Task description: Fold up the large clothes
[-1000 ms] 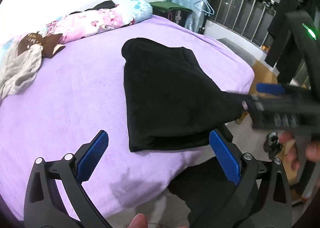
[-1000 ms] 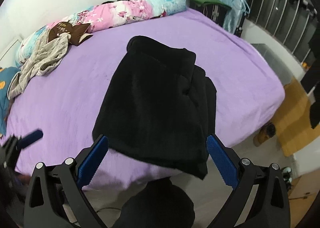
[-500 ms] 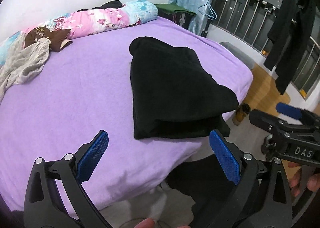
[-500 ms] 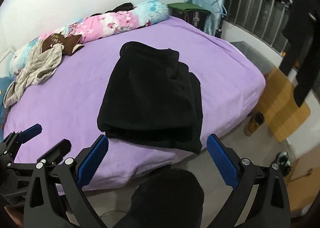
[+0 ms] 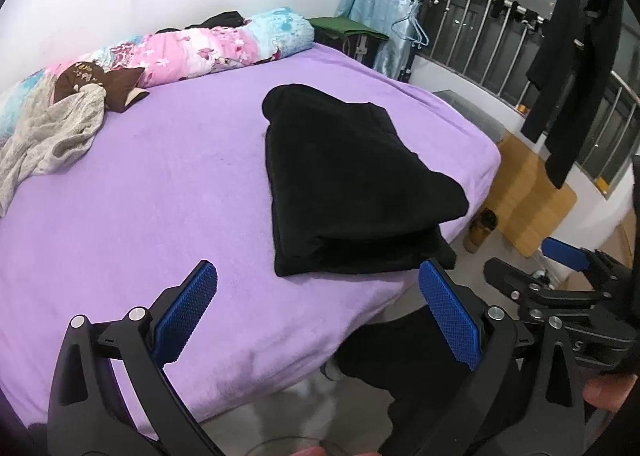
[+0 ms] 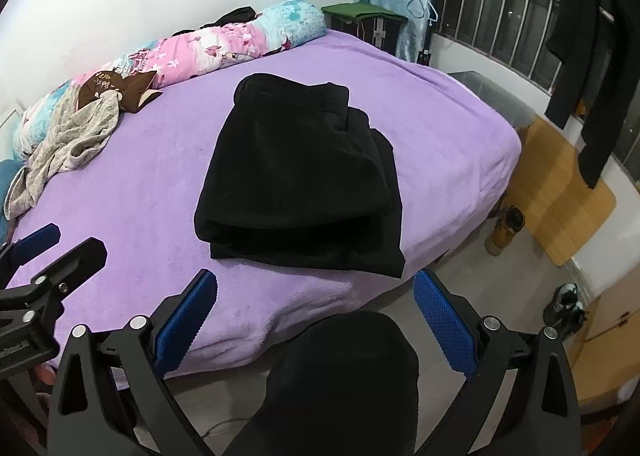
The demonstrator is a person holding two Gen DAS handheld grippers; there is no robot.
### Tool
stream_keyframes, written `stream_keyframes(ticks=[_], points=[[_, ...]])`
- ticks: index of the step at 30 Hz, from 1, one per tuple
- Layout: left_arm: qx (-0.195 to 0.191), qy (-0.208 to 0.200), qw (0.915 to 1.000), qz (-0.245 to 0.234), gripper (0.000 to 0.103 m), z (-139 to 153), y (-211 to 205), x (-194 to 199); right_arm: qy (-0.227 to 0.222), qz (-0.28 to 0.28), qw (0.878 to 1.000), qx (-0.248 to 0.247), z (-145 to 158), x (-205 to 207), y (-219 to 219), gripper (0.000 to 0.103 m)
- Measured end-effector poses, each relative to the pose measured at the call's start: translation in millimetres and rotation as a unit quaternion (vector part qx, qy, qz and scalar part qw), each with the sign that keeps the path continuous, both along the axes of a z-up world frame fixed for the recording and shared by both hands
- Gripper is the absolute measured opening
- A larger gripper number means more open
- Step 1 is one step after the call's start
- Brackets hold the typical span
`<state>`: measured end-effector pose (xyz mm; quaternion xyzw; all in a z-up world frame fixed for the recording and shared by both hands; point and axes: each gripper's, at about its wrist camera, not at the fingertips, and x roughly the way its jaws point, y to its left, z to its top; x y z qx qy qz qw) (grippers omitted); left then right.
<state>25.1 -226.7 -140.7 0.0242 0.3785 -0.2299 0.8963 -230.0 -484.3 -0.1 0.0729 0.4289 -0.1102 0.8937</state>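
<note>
Fleecy black garment (image 5: 352, 180), folded rectangular, on plush purple bedspread (image 5: 140, 208)

one folded black garment (image 6: 296, 176), one grey garment (image 6: 68, 140)

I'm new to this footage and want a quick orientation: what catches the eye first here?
A folded black garment lies on the purple bed, near its front edge. Behind it, a floral pink-and-blue bedroll runs along the wall, with a crumpled grey garment beside it. Both hand-held grippers, left and right, are open and empty, short of the bed.
</note>
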Motion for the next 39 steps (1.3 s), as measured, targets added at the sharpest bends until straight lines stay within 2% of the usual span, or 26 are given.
stream_keyframes(ticks=[39], points=[[0.001, 0.01, 0.9999, -0.006, 0.097, 0, 0, -2, -0.004, 0.009, 1.0, -0.001, 0, -2, 10, 0.097]])
